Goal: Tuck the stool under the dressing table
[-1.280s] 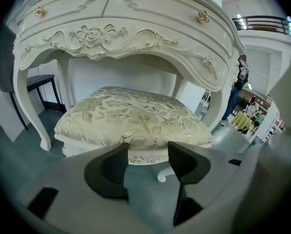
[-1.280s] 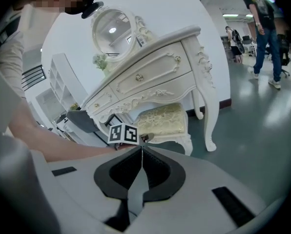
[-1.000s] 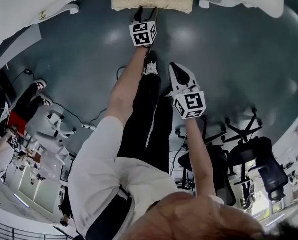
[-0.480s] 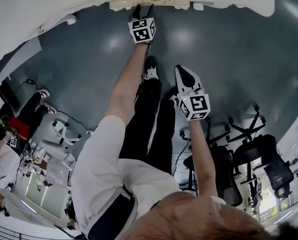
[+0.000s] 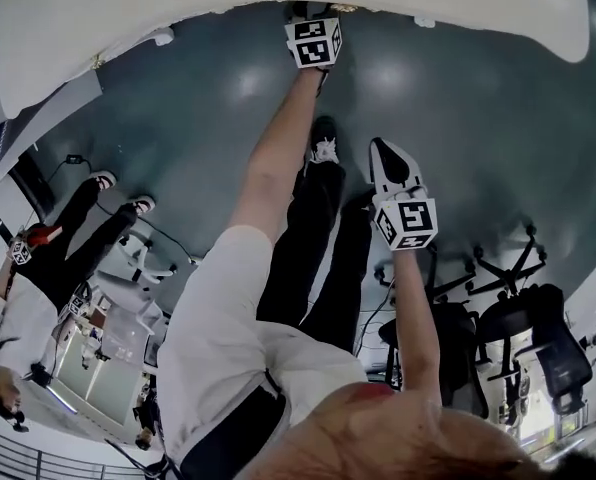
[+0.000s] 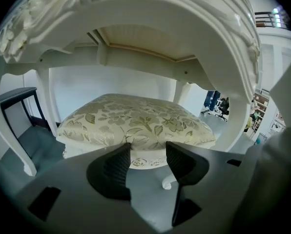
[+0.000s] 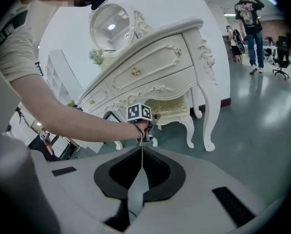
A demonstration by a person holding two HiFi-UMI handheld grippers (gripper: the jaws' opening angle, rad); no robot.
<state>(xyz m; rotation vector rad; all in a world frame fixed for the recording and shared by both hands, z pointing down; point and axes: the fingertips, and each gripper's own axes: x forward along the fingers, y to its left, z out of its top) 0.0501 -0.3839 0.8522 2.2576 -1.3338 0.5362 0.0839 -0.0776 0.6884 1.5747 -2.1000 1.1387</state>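
Stool (image 6: 135, 118) sits under the dressing table (image 6: 135, 13) in the left gripper view, with the left gripper (image 6: 148, 150) spread and its tips at the seat edge. In the right gripper view, the right gripper (image 7: 142, 167) is pressed together and empty. From the head view the stool is nearly hidden. The push looks almost done; 1 short, straight shove should finish it.

White short-sleeved T-shirt (image 5: 228, 338), black trousers (image 5: 308, 248), black-and-white trainer (image 5: 324, 146). The left gripper (image 6: 148, 152) and right gripper (image 7: 142, 160) are pale grey with black ribbed pads (image 6: 117, 167); each carries a cube (image 5: 314, 43) of black-and-white square markers.

Open office/lab: swivel chairs (image 5: 543, 340), glossy floor (image 5: 478, 118), ppl (image 7: 248, 18) standing about.
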